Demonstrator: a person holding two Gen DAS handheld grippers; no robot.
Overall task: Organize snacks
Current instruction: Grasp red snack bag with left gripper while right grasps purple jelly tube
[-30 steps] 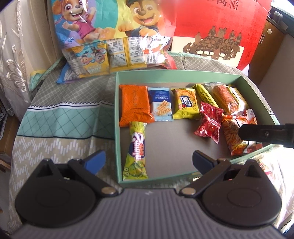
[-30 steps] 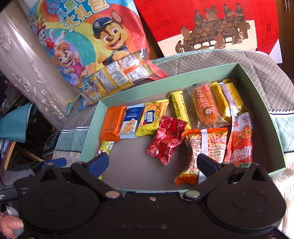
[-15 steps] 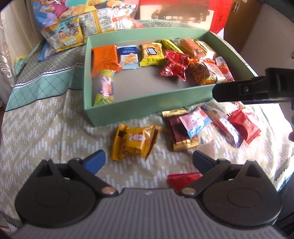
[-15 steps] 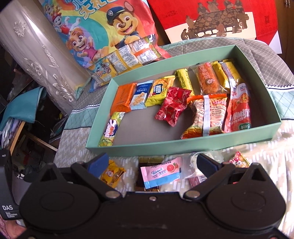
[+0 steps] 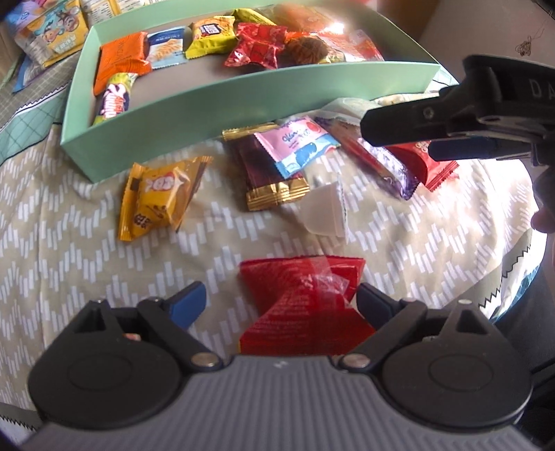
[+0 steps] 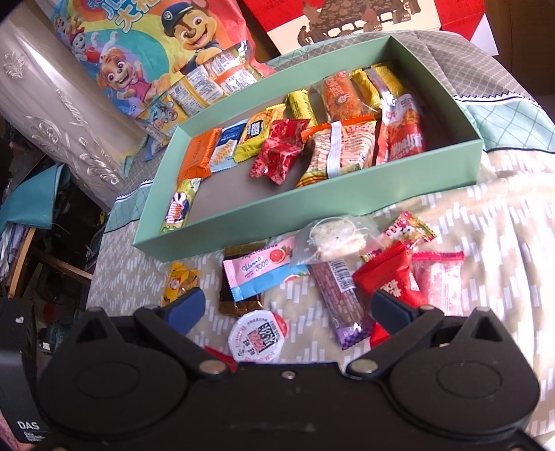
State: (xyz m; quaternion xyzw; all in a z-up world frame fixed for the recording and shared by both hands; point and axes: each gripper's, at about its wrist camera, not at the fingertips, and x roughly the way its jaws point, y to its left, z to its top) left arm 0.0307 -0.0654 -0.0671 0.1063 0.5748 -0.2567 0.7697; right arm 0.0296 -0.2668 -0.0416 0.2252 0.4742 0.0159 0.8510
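A red snack packet [image 5: 301, 298] lies on the patterned bedspread between the fingers of my left gripper [image 5: 281, 301]. Its jaws are closing, and the pads stand apart from the packet. The green box [image 5: 242, 100] beyond it holds several packets, among them an orange one [image 5: 119, 62] and a red one [image 5: 260, 48]. My right gripper [image 6: 288, 305] hangs open over loose snacks: a round jelly cup [image 6: 258, 334], a purple stick [image 6: 341, 298] and a red packet [image 6: 385, 274]. The right gripper's fingers [image 5: 416, 121] also reach in from the right in the left wrist view.
More loose snacks lie before the box [image 6: 312, 197]: a yellow packet [image 5: 156, 197], a brown-gold bar [image 5: 267, 173], a pink-blue sachet [image 5: 298, 145] and a clear bag [image 6: 333, 239]. A cartoon snack bag [image 6: 156, 45] and a red carton [image 6: 347, 17] stand behind.
Both grippers have drawn back from over the box and come down over the loose snacks in front of it. The left now straddles the red packet, its jaws a little narrower.
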